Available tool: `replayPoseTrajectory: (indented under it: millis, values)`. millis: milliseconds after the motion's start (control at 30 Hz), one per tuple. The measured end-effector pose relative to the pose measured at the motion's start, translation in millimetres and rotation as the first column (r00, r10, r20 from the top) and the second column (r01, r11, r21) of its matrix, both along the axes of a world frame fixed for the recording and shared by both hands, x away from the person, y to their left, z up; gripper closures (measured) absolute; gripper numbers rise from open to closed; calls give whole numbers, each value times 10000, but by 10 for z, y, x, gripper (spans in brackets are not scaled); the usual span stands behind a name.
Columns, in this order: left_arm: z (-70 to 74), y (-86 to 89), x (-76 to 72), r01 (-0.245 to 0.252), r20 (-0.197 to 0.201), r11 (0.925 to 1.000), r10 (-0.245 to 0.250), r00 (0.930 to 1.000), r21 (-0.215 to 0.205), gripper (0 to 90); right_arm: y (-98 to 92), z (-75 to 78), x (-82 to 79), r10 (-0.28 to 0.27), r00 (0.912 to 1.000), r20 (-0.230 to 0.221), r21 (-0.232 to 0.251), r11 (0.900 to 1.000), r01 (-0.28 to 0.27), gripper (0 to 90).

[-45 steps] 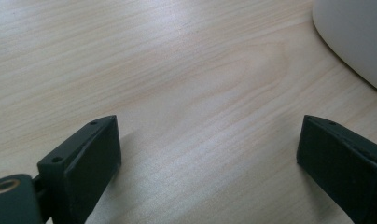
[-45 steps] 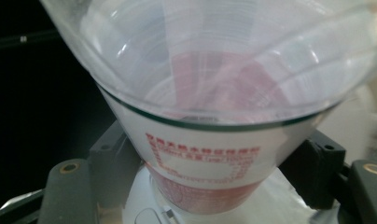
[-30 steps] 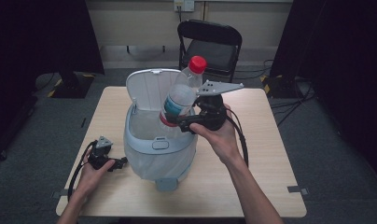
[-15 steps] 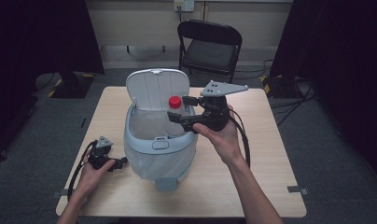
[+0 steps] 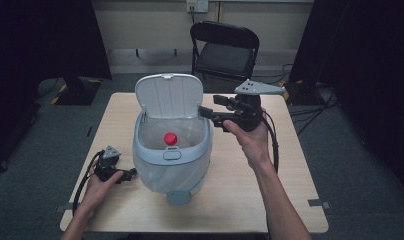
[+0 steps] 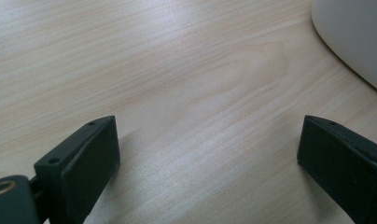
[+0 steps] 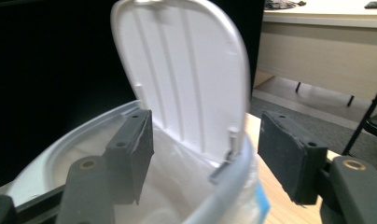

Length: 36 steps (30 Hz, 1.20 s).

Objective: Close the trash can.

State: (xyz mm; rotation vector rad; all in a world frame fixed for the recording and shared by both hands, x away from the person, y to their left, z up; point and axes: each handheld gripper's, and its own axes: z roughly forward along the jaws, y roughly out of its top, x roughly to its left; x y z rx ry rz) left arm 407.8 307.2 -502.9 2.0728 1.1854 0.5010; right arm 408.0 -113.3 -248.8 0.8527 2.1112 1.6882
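One bin [image 5: 171,162] stands on the table [image 5: 230,190], lid [image 5: 169,95] up — one red-capped bottle [image 5: 170,138] lies inside. Right gripper [image 5: 206,114], empty, jaws just narrowing, hangs beside the rim; left gripper [image 5: 132,172] rests wide apart, empty.

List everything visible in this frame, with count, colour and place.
bin: one, pale blue-grey with white liner, table centre
lid: one, white, hinged up at the bin's back
bottle: one, red cap showing, inside the bin
table: one, light wood
chair: one, black, behind the table
left hand-held gripper: black, open, resting on the table left of the bin
right hand-held gripper: black, open, empty, jaws just closing, at the bin's right rim
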Motion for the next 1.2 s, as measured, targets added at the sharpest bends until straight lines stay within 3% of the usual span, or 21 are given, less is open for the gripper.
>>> replayPoseTrajectory:
  millis: [433,733,967,1100,1200]
  values:
    - [-1,-7,8,-16,11,10000,16,10000,36,41,-99,-45,418,-949,9949,-349,-103,9955,946,304]
    - [-1,-7,8,-21,15,10000,21,10000,39,40,-42,-38,733,-2176,9743,-575,-442,9756,2153,269]
    - [-1,-9,3,-56,13,10000,56,10000,48,41,75,-45,935,-1748,9810,-846,30,9845,1756,220]
    - [-1,-8,4,-52,7,10000,52,10000,38,41,141,-57,922,-1424,9852,-950,5,9897,1431,215]
    - [-1,-8,4,-44,7,10000,44,10000,31,41,151,-48,889,-1382,9862,-912,59,9902,1394,260]
